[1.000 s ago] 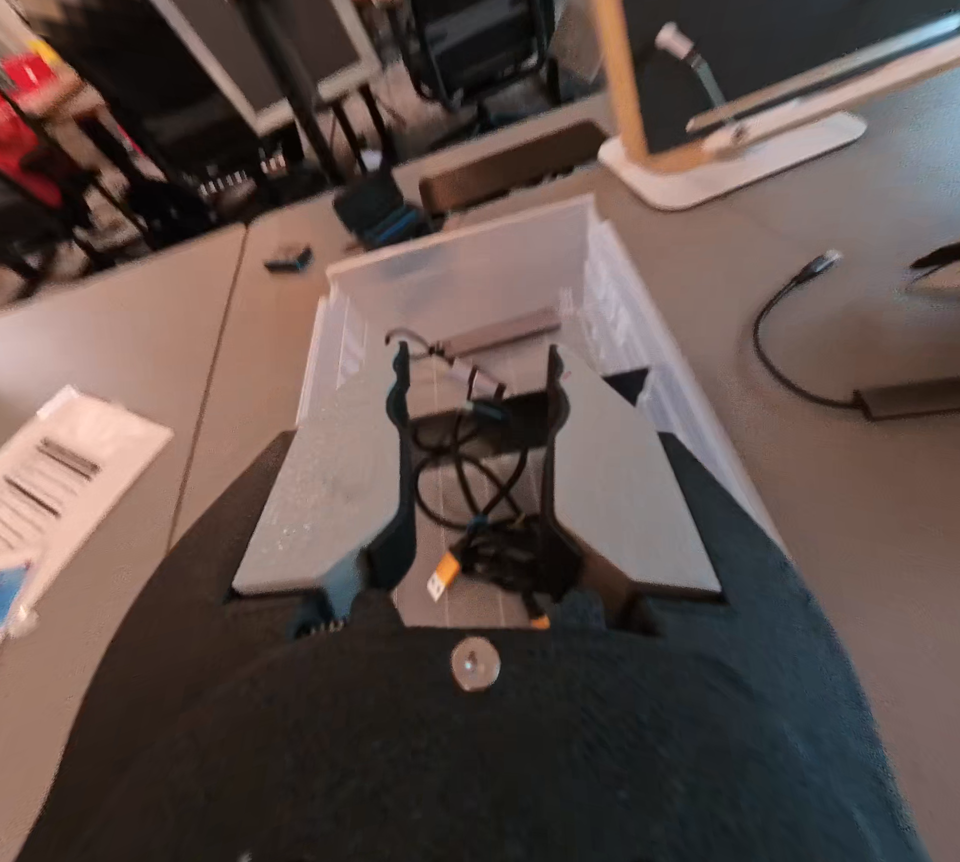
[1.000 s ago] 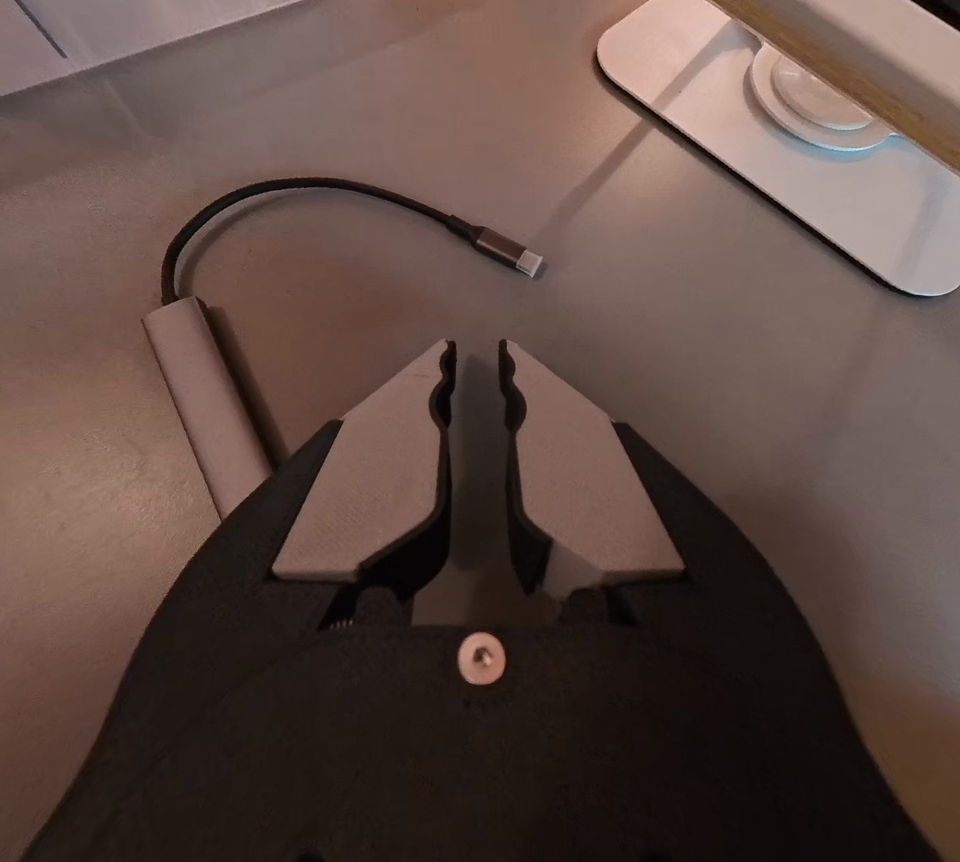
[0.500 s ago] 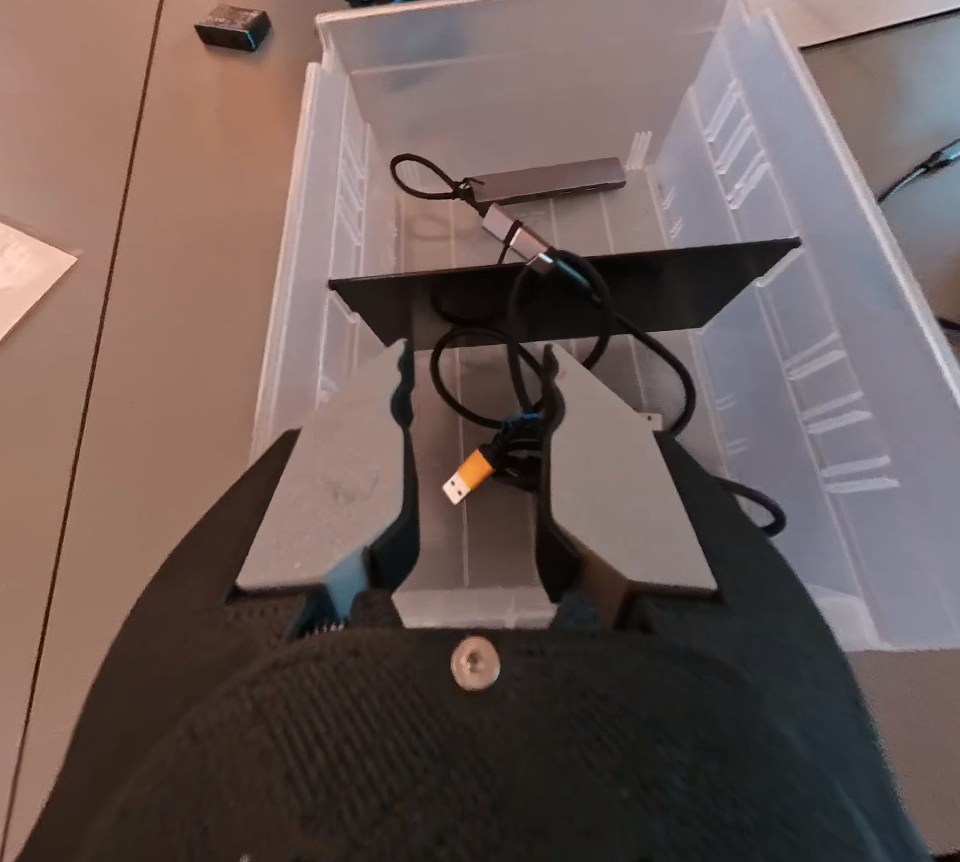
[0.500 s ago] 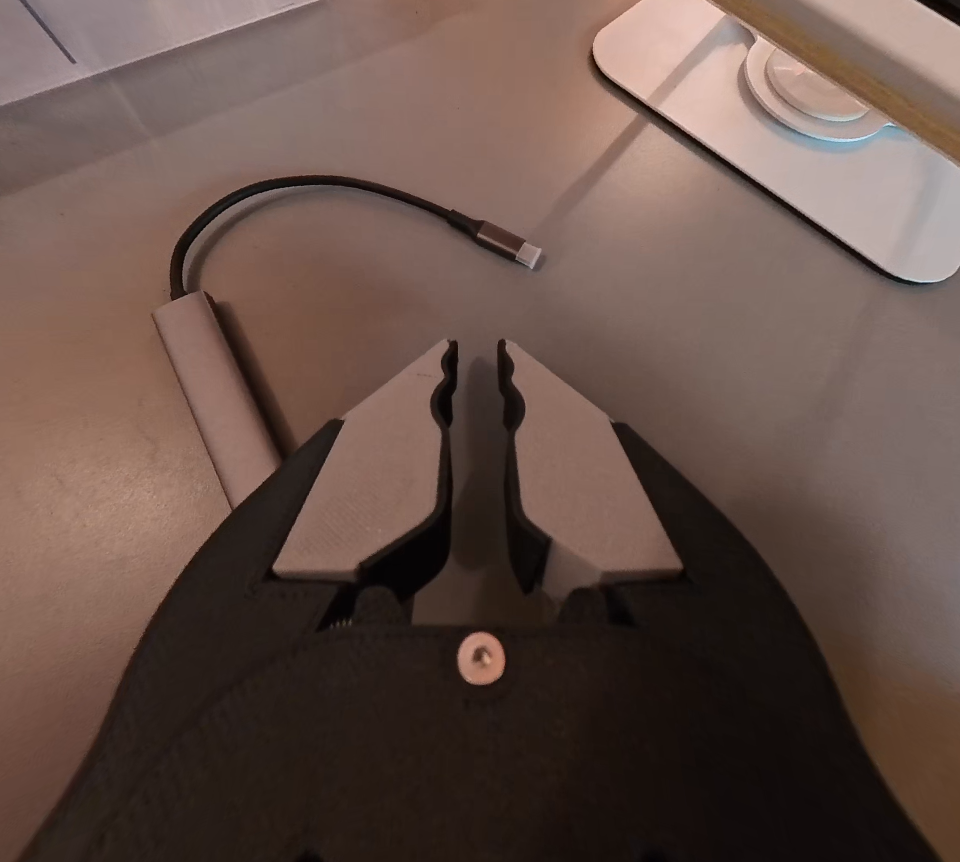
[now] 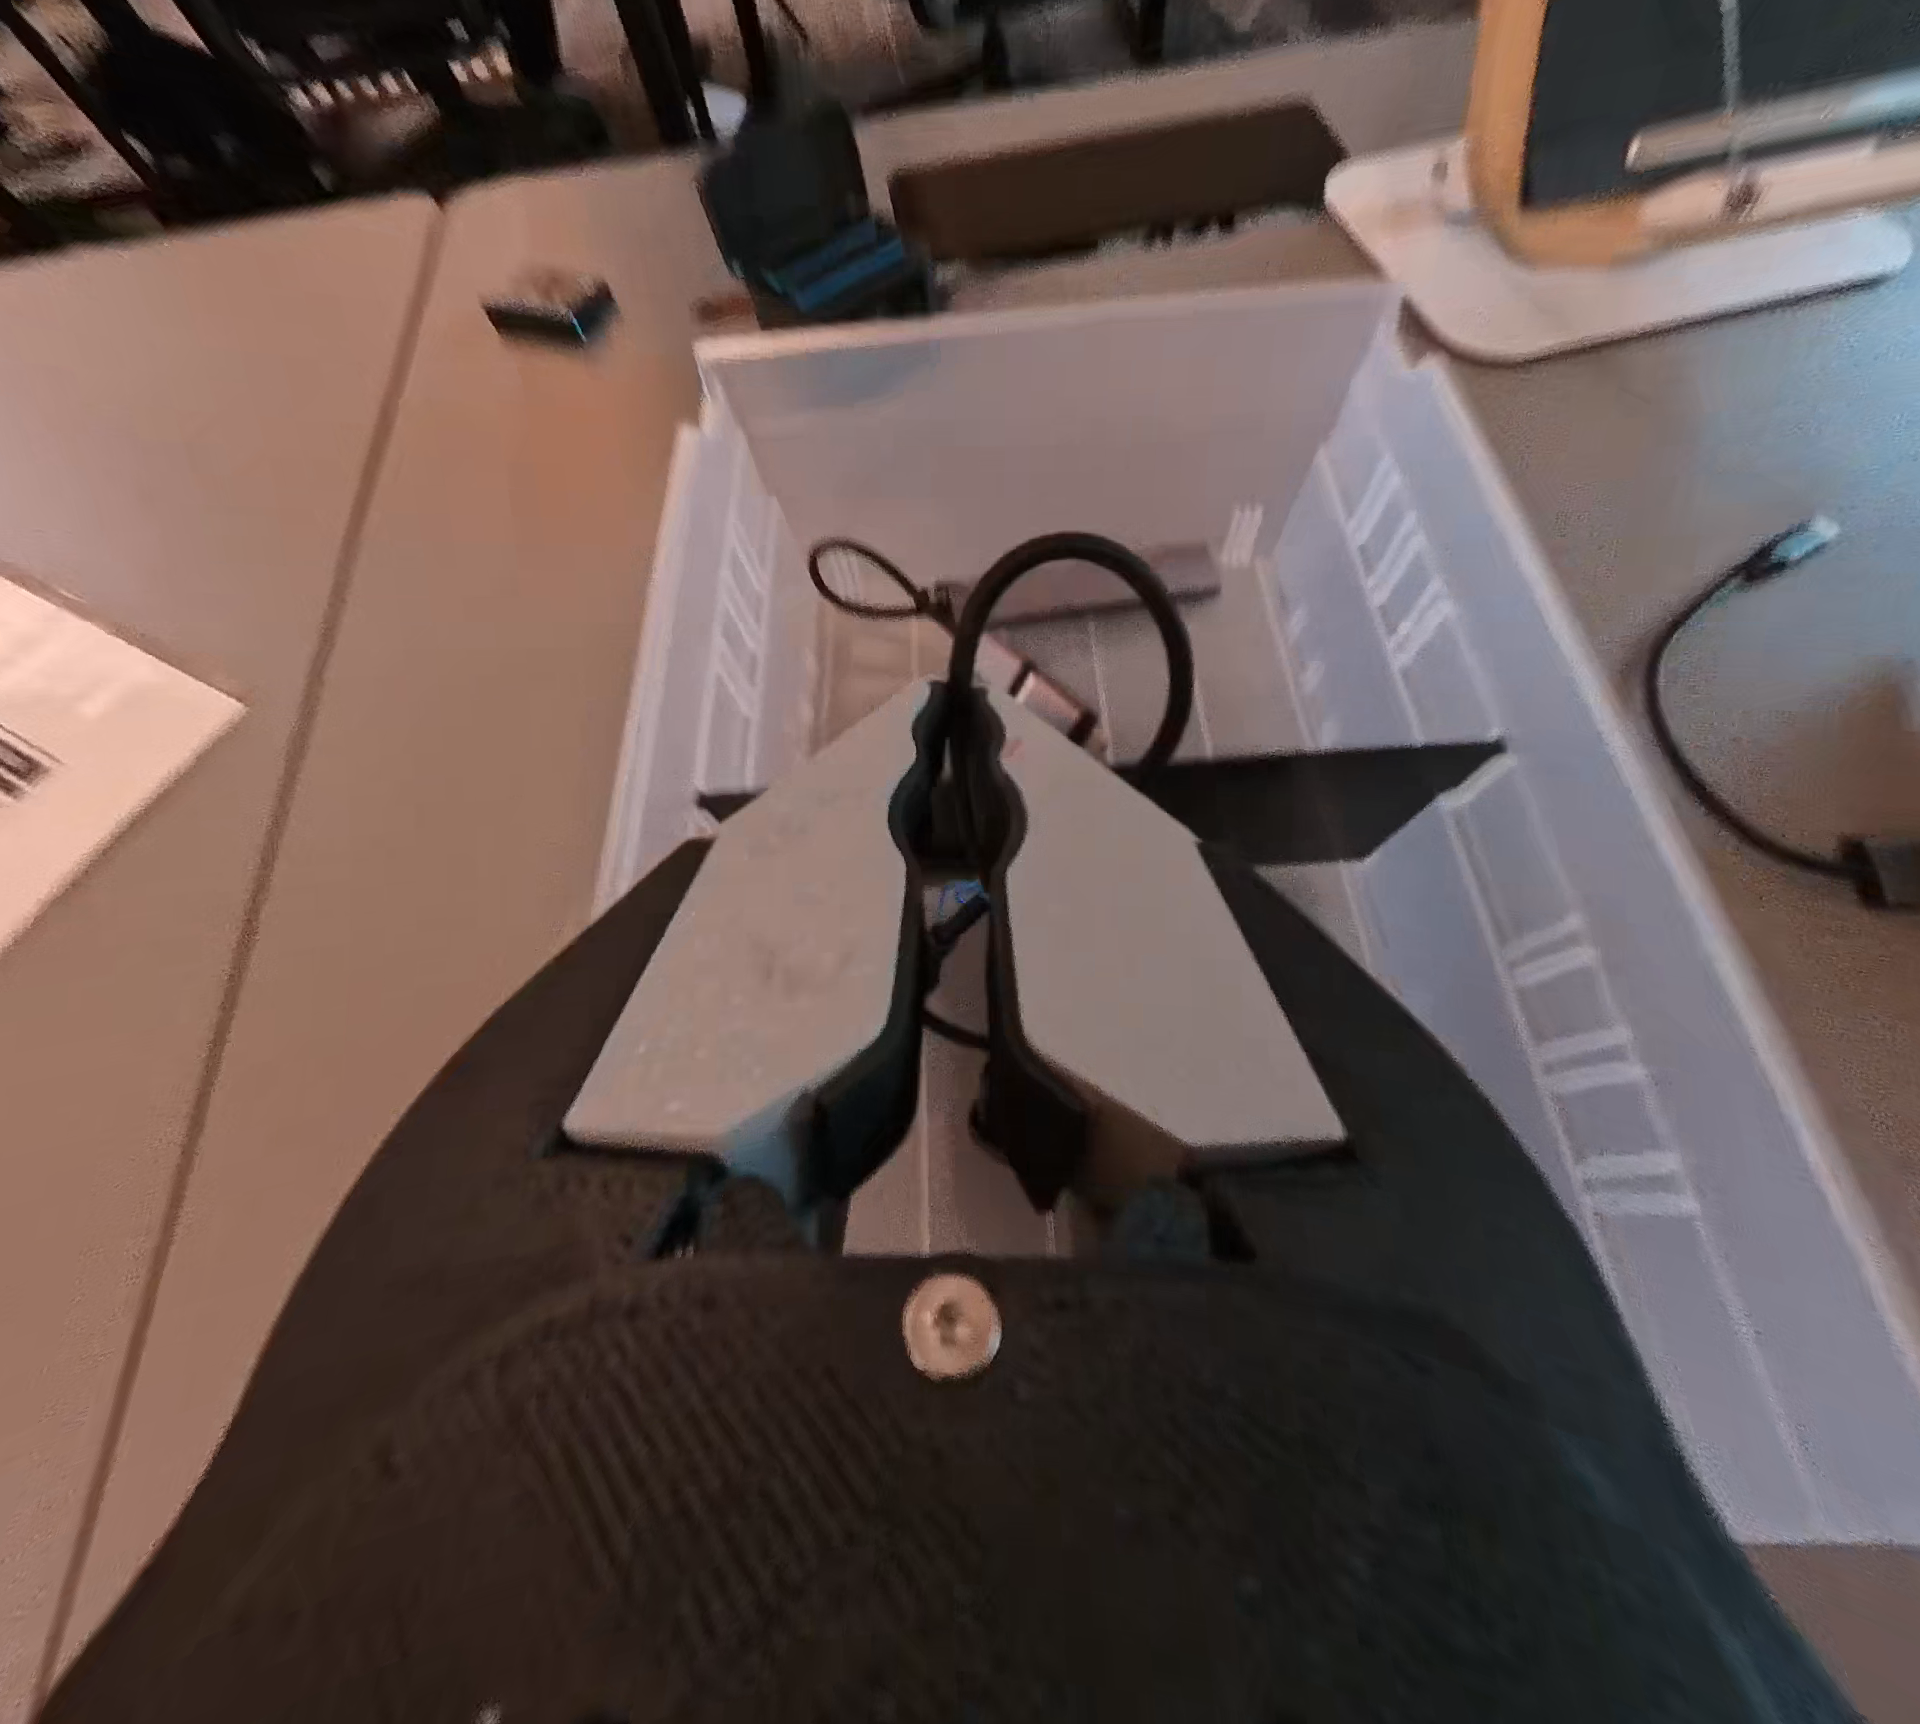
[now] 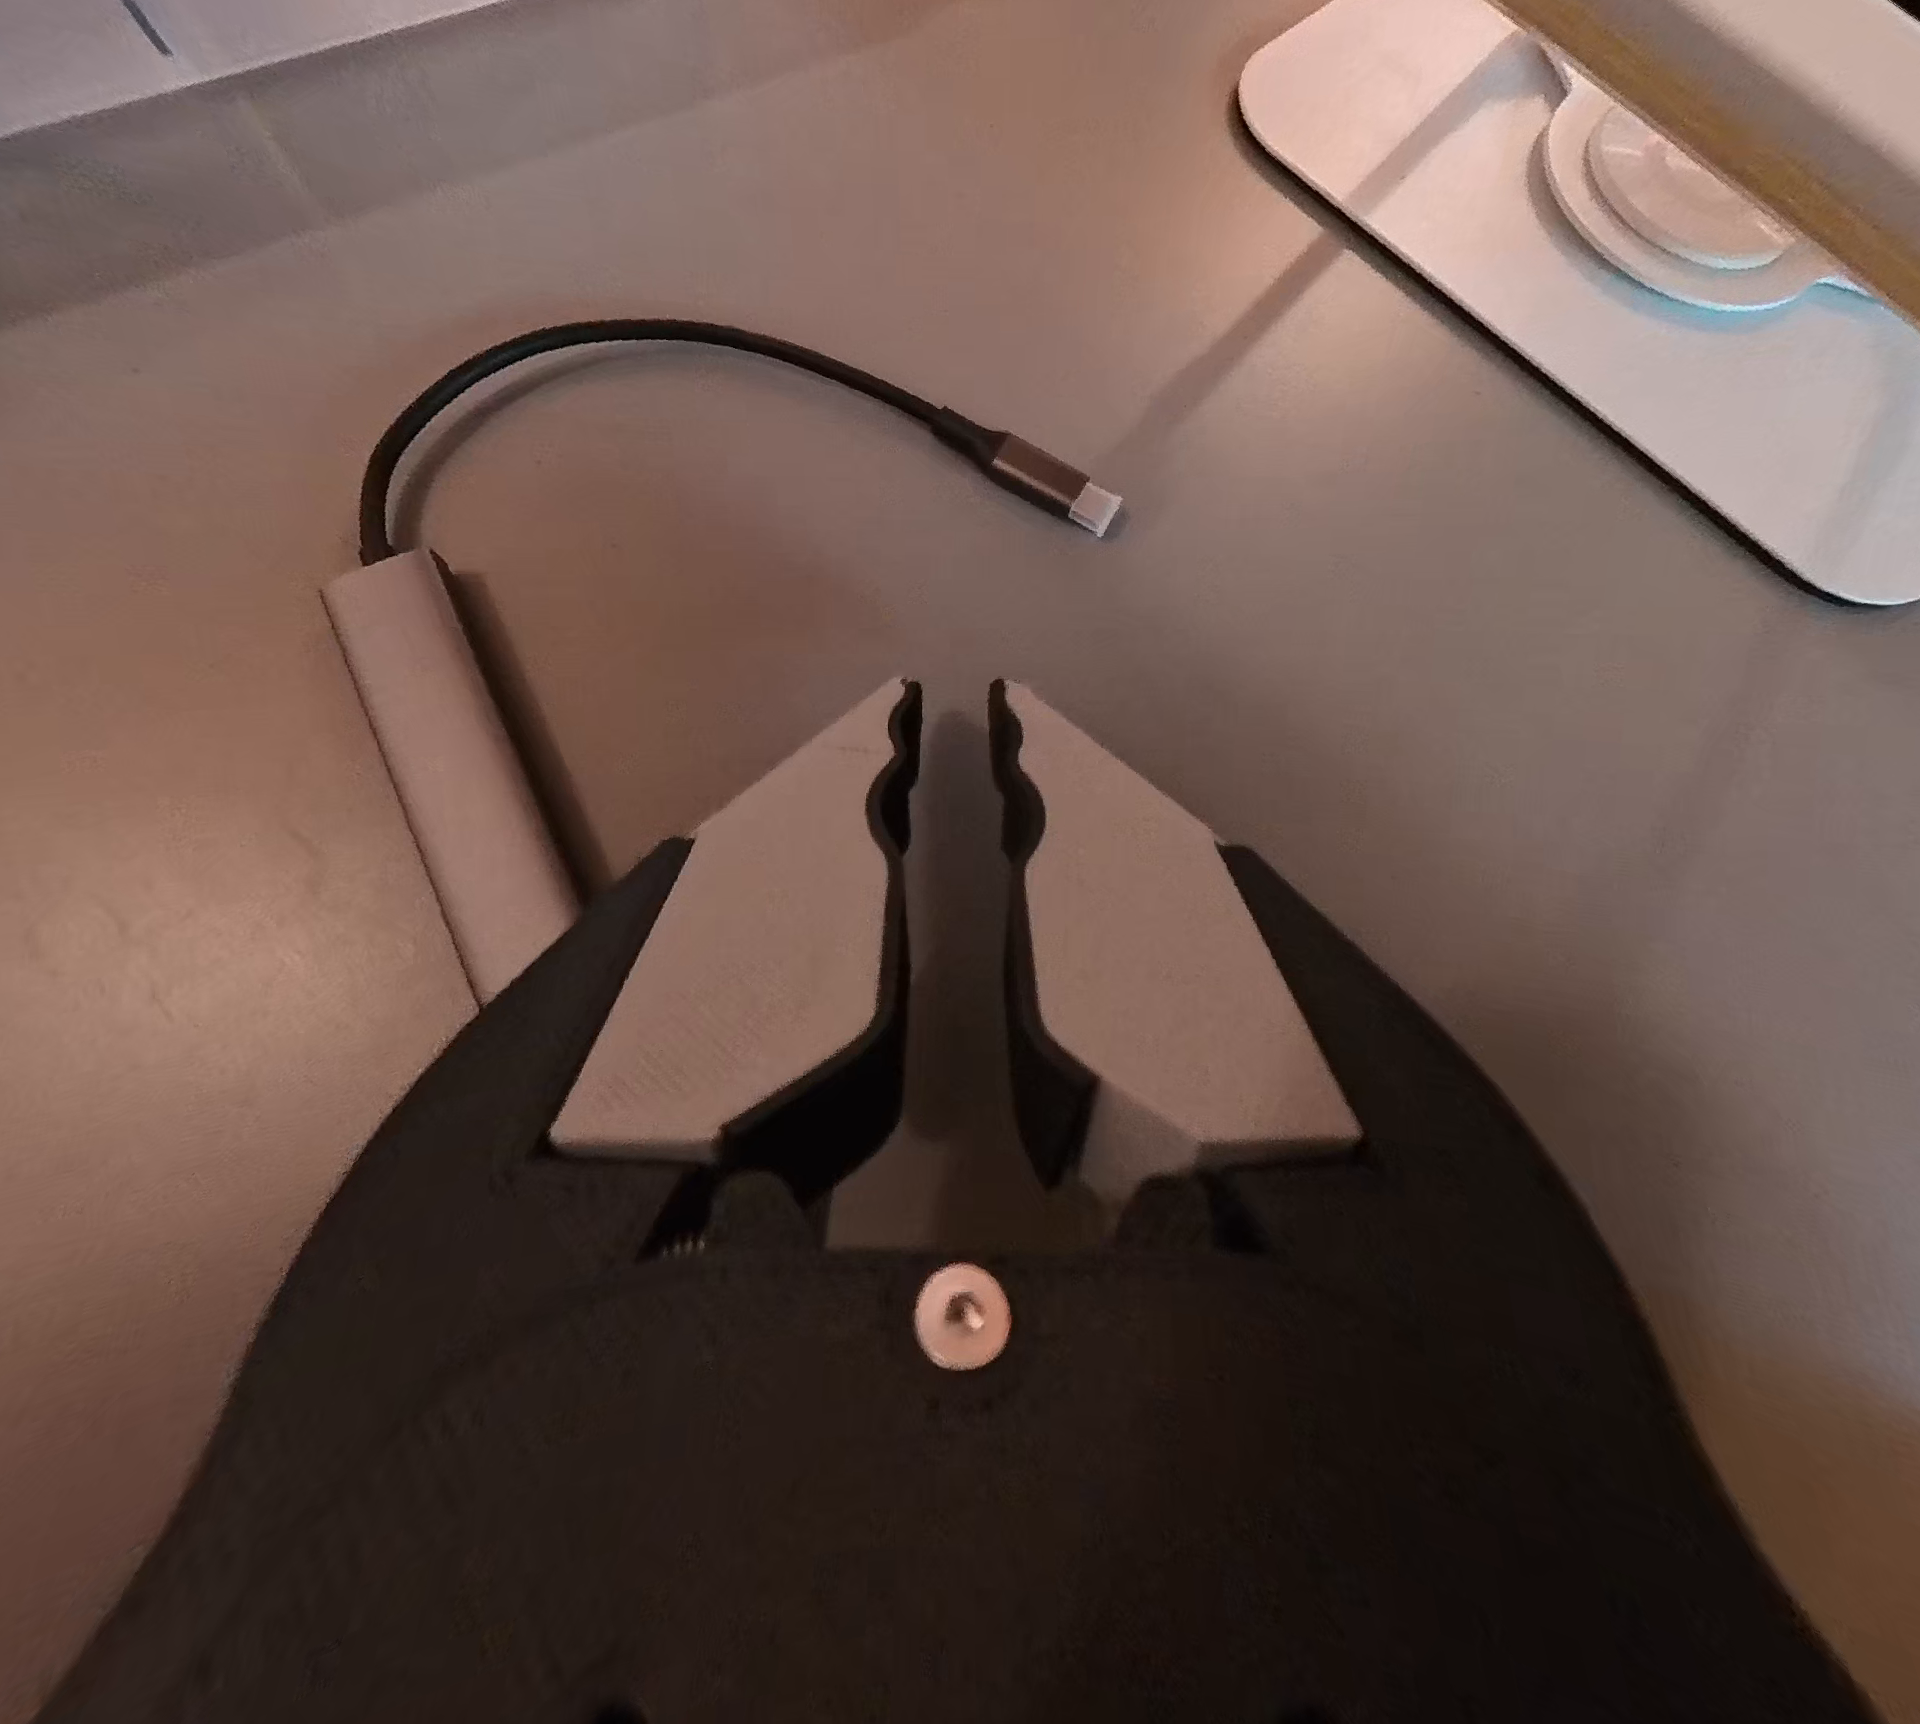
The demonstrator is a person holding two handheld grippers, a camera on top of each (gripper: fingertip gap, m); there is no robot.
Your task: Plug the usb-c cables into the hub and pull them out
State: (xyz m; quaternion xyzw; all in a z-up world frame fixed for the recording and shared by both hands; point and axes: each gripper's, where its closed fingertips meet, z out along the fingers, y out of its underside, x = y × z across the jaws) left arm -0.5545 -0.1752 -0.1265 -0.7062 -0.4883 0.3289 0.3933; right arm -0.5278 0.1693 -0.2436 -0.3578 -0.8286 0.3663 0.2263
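Note:
My left gripper (image 5: 958, 708) is shut on a black cable (image 5: 1101, 562) and holds it above the clear plastic bin (image 5: 1538, 843); the cable loops up past the fingertips and back down. A second grey hub (image 5: 1174, 583) with a short lead lies at the bin's far end. In the right wrist view a grey hub (image 6: 436, 770) lies on the table, its black lead (image 6: 644, 339) curving to a USB-C plug (image 6: 1049, 490). My right gripper (image 6: 956, 698) is slightly open and empty, just right of that hub and short of the plug.
A black divider (image 5: 1320, 801) crosses the bin. A white monitor base (image 6: 1621, 324) stands at the right, also in the left wrist view (image 5: 1621, 272). A paper sheet (image 5: 73, 739) lies left. A small black box (image 5: 551, 308) and a dark device (image 5: 810, 220) sit behind the bin.
My left gripper closed on the black cable in the bin and lifted it upward. The right gripper has hardly moved.

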